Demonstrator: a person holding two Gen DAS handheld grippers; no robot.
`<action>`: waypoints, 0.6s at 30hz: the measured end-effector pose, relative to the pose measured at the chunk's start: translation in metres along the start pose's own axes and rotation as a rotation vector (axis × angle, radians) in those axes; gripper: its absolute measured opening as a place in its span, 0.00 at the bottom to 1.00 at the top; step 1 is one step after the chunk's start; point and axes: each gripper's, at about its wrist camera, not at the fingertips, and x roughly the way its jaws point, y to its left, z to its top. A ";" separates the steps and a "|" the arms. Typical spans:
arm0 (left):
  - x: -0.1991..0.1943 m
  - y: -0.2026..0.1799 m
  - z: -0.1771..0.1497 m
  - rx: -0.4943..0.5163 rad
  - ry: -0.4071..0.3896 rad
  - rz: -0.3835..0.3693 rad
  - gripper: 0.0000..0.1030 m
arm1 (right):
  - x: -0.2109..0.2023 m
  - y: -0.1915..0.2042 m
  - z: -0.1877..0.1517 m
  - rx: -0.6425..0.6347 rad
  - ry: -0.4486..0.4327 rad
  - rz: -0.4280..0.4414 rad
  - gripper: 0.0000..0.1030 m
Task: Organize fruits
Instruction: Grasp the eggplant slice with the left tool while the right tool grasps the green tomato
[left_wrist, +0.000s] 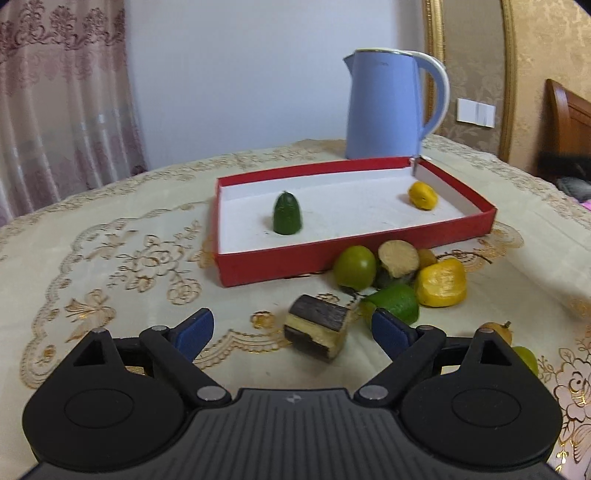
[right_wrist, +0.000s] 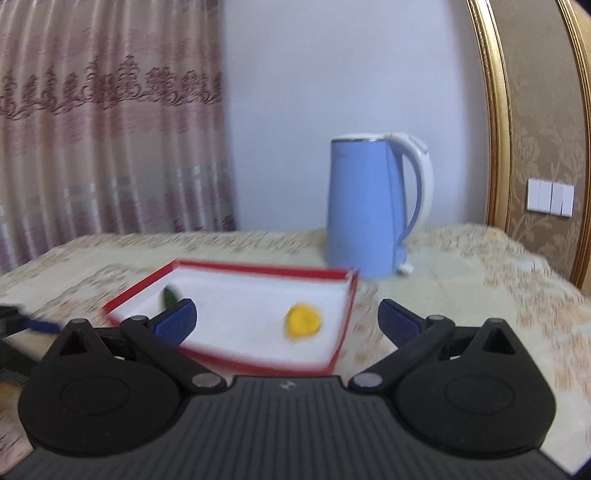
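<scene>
A red box with a white inside (left_wrist: 266, 264) holds a dark green fruit piece (left_wrist: 287, 214) and a yellow piece (left_wrist: 423, 195). In front of it lie a round green fruit (left_wrist: 355, 266), a tan cut piece (left_wrist: 399, 258), a yellow piece (left_wrist: 441, 284), a green wedge (left_wrist: 397, 301) and a dark-skinned cut chunk (left_wrist: 317, 326). My left gripper (left_wrist: 293, 330) is open, its fingers either side of that chunk. My right gripper (right_wrist: 288, 319) is open and empty above the box (right_wrist: 345, 317), near the yellow piece (right_wrist: 303, 319); the view is blurred.
A blue kettle (left_wrist: 388, 107) stands behind the box, also in the right wrist view (right_wrist: 369, 210). More small fruits (left_wrist: 524, 354) lie at the right. The table has an embroidered cloth (left_wrist: 110, 258). Curtains hang at the left, a gold frame at the right.
</scene>
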 end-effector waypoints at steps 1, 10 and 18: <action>0.003 0.000 0.001 0.000 0.002 -0.012 0.90 | -0.008 0.004 -0.006 0.004 0.010 0.004 1.00; 0.019 -0.001 -0.002 0.040 0.055 -0.047 0.62 | -0.024 0.022 -0.040 0.044 0.130 0.010 1.00; 0.023 0.000 -0.002 0.039 0.071 -0.057 0.58 | -0.027 0.051 -0.046 -0.052 0.143 0.051 1.00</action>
